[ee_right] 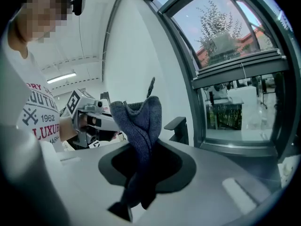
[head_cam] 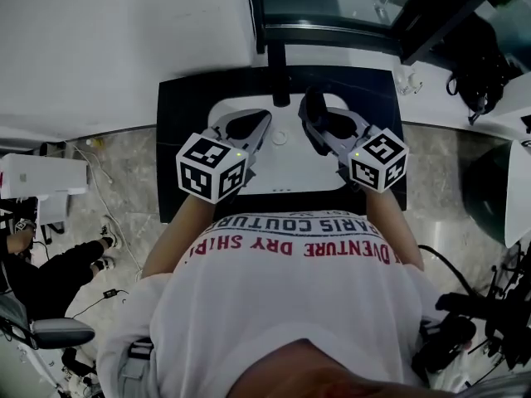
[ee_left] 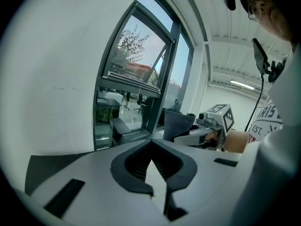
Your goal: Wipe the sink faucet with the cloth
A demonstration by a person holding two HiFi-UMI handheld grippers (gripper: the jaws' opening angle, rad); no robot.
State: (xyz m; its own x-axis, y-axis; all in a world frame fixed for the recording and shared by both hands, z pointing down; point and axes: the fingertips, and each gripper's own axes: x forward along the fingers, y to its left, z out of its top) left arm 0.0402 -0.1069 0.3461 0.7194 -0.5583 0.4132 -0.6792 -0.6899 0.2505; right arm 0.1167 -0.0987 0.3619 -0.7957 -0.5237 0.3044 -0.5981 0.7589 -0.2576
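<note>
Printed shirt (head_cam: 282,305) in front; over the sink (head_cam: 290,171) in the counter (head_cam: 178,139), the right gripper (head_cam: 312,116) clamps the cloth (ee_right: 141,117) — near the faucet (head_cam: 280,81) at the back edge. Jaws of the left gripper (ee_left: 151,147) meet, empty.

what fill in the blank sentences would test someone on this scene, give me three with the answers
1. The cloth is clamped in the jaws of the person's ____ hand-held gripper.
2. The left hand-held gripper has its jaws together and holds ____.
3. Both hand-held grippers are over the white ____, with the dark faucet at its far edge.

Missing words: right (that hand-held gripper); nothing; sink.
</note>
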